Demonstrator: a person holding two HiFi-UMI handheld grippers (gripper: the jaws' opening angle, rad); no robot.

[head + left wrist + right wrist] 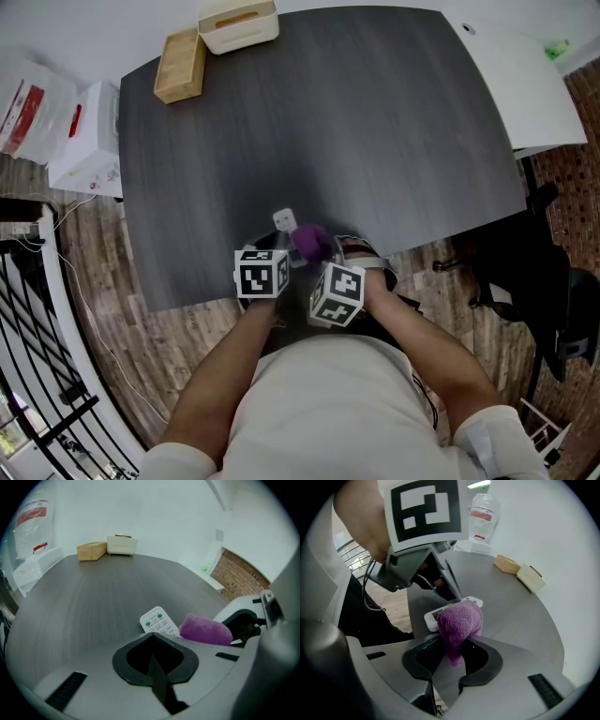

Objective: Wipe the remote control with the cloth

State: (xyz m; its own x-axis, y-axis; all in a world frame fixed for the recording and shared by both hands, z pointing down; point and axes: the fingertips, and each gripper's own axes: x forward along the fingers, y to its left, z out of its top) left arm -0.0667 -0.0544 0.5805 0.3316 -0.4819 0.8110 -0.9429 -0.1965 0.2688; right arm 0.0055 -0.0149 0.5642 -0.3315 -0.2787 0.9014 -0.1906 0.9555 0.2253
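A white remote control (283, 221) (157, 620) (433, 616) is near the front edge of the dark table (375, 131). My left gripper (279, 246) (151, 639) has its jaws closed together at the remote's near end, and the contact itself is hidden behind them. A purple cloth (311, 242) (205, 630) (459, 625) is bunched between the jaws of my right gripper (317, 261) (452, 656), which is shut on it. The cloth lies against the remote's face, just right of the left gripper's fingers (451, 585).
At the table's far left corner stand a wooden box (181, 66) and a cream box (238, 25). A white desk (511, 75) adjoins on the right, with a black chair (553, 291) below it. A white case and a plastic bag (84, 141) sit left of the table.
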